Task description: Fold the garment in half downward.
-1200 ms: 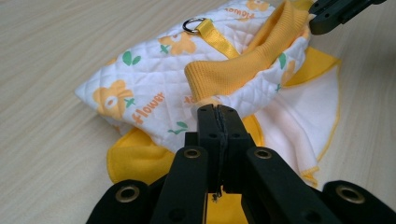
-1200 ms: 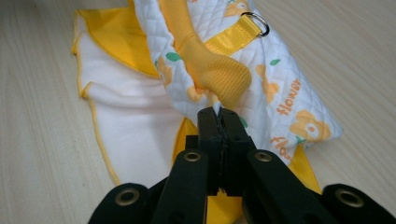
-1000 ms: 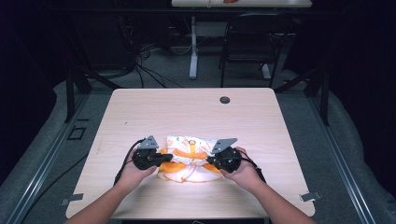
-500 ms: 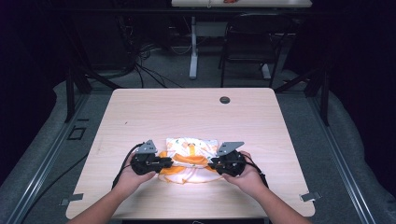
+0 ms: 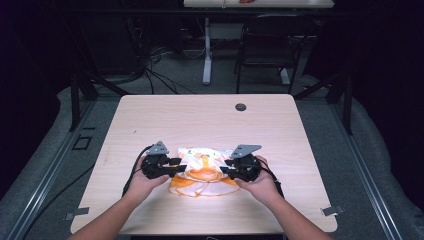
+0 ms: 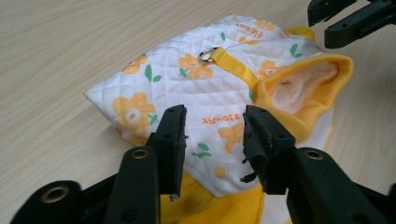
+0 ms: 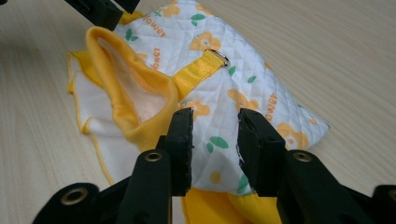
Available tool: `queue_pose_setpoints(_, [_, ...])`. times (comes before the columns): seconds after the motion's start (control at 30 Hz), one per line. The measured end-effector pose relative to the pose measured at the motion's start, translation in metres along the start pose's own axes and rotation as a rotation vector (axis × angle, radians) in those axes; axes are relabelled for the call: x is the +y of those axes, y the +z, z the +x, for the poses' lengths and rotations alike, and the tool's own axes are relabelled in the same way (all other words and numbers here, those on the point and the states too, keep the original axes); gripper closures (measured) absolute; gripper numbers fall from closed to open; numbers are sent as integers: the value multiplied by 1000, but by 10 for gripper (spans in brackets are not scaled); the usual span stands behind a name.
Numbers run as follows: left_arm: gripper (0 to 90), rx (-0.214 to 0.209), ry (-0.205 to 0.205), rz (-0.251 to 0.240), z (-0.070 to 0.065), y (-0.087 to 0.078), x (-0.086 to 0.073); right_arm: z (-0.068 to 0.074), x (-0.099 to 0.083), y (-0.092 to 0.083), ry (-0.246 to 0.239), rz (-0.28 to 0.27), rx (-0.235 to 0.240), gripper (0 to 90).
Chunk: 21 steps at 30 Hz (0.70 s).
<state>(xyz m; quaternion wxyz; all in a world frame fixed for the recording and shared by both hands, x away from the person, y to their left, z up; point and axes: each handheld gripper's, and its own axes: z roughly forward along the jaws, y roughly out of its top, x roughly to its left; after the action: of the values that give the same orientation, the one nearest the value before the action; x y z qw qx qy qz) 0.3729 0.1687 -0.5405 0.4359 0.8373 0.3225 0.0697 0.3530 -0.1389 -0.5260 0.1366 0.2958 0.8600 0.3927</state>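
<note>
Near the worktop's front edge, both grippers have drawn back slightly: left gripper [image 5: 176, 167] and right gripper [image 5: 224, 170] spread, flanking the quilted flower-print pet vest [image 5: 201, 168], seemingly poised to fold

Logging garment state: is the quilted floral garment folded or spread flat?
Folded: the white quilted floral garment lies doubled over its yellow layer.

Left gripper [image 5: 176, 167] and right gripper [image 5: 224, 170] face each other; jaws parted.
</note>
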Motion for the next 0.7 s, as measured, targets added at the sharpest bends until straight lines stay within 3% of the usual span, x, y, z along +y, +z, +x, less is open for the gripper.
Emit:
queue_pose_setpoints(0.33, [494,-26,21,31,-8,6,-8,9,-7,10,-21,61,42,611])
queue_pose_setpoints(0.7, [455,-22,55,65,-12,9,-22,13,-19,14,-32,110,66,589])
